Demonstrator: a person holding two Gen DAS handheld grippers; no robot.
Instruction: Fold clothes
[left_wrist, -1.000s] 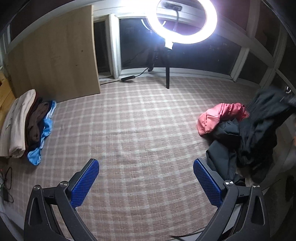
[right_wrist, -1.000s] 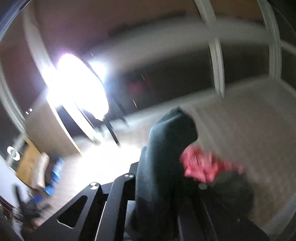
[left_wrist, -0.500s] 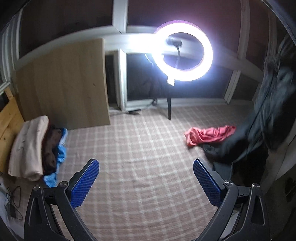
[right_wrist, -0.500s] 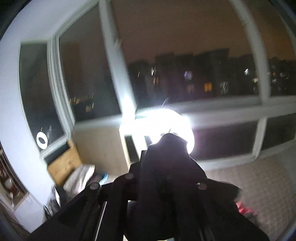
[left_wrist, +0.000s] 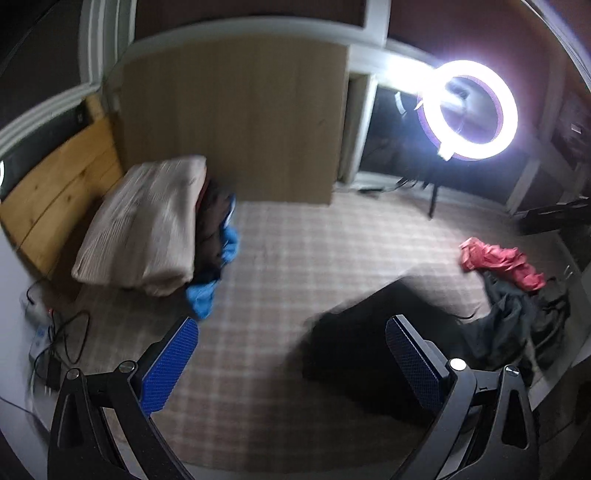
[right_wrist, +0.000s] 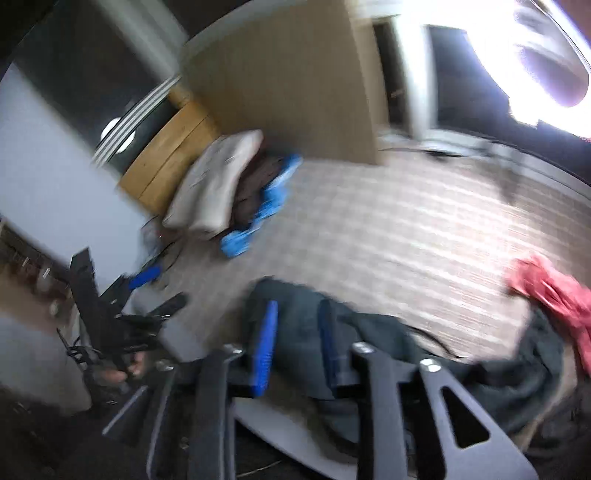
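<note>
A dark garment (left_wrist: 369, 332) lies spread and blurred on the checked carpet (left_wrist: 295, 266), in front of my left gripper's right finger. My left gripper (left_wrist: 291, 358) is open and empty above the carpet. In the right wrist view my right gripper (right_wrist: 295, 336) has its blue pads parted a little, just over the same dark garment (right_wrist: 295, 317); the frame is blurred and I see no cloth between the pads. A red garment (left_wrist: 502, 262) lies on more dark clothes (left_wrist: 517, 325) at the right; it also shows in the right wrist view (right_wrist: 554, 291).
A stack of folded clothes, beige on top (left_wrist: 144, 225) with brown and blue beneath, lies at the left by a wooden board (left_wrist: 236, 122). A ring light (left_wrist: 469, 110) on a stand shines at the back right. Cables (left_wrist: 55, 343) lie at the left edge.
The dark garment was held high in my right gripper; now it lies on the carpet and the right pads have parted. Both cameras have swung left and down.
</note>
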